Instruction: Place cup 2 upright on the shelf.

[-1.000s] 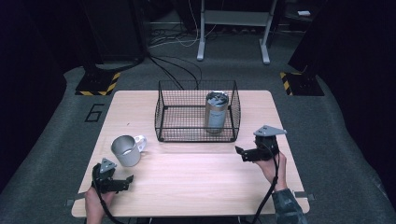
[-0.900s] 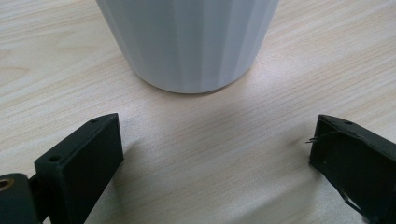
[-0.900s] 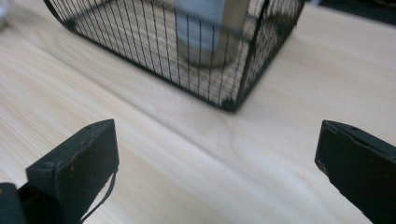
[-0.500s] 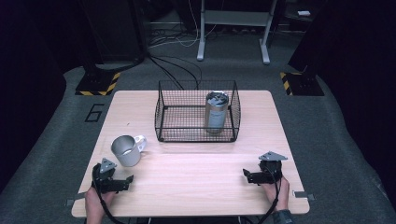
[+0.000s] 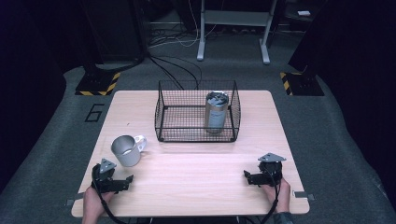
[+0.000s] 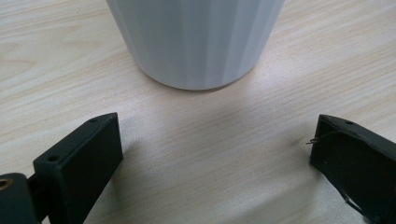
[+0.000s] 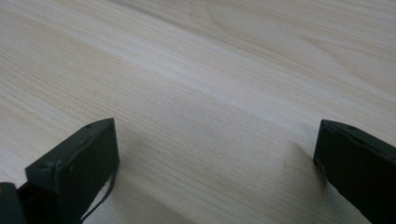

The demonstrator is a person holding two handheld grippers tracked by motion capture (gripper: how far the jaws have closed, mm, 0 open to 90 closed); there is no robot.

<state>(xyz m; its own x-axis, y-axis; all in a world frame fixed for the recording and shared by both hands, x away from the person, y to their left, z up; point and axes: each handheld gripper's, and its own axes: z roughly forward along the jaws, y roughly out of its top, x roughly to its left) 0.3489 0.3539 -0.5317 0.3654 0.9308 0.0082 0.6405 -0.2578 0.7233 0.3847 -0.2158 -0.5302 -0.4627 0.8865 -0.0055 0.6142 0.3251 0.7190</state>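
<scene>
One vessel is already inside the wire basket (image 5: 161, 112): the steel tumbler (image 5: 216, 112) stands upright in its right-hand half, close to the right wall, so that part of the job looks finished. The other piece, the white mug (image 5: 126, 150), is out on the worktop (image 5: 196, 172), upright, well to the left of and nearer the person than the basket, handle pointing back and to the right. So by my reading we're about halfway: one in, one to go. The left gripper (image 5: 125, 183) lies low at the near left corner, just this side of the mug, and from the left gripper view its jaws are spread wide with nothing between them, the mug's (image 6: 196, 39) pale ribbed wall dead ahead and not touched. That looks like a line-up for the grasp, though no grasp is made yet. Over on the near right, the right gripper (image 5: 247, 176) rests in the hand low over bare wood, well apart from both vessels; the right gripper view gives jaws splayed open over plain grain, carrying nothing. What's left, as I judge it: close on the mug, lift it clear of the basket's front wall, and set it down in the free left half beside the tumbler.
</scene>
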